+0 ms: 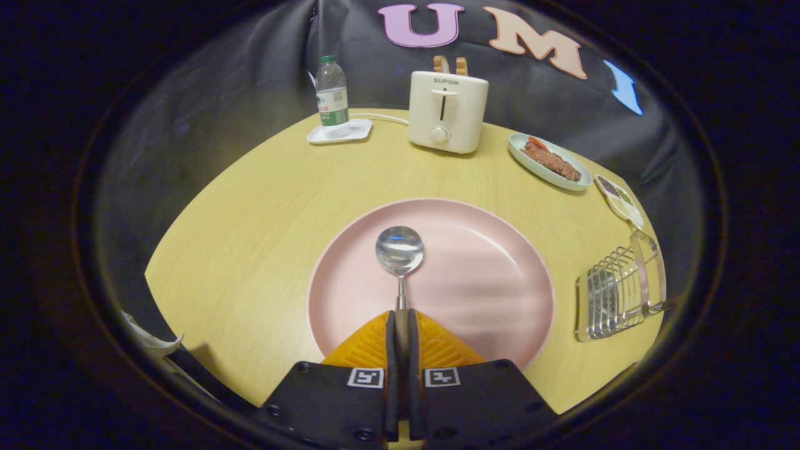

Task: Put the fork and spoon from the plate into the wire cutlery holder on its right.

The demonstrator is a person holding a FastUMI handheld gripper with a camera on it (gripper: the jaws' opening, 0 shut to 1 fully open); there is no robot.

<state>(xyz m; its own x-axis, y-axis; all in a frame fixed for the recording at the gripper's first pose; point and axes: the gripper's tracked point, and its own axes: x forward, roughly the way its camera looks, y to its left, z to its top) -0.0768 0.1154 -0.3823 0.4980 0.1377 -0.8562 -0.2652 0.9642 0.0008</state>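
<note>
Fingers [400, 322] closed tight on the spoon [399, 251] handle — bowl pointing straight ahead over the pink plate [500, 275], long axis in line with them — wire cutlery holder [615, 294] lies off right on the bench [250, 250].

We've got a gripper [400, 325] with a chunky black body. Two square black-and-white tags on top, plus round screws.

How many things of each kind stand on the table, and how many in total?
Plates: 2, pink plate, pale green plate with food
Small trays: 2, white tray, condiment dish
Spoon: 1, handle clamped in the gripper
Water bottle: 1
Toaster: 1
Wire cutlery holder: 1
Total: 8
</note>
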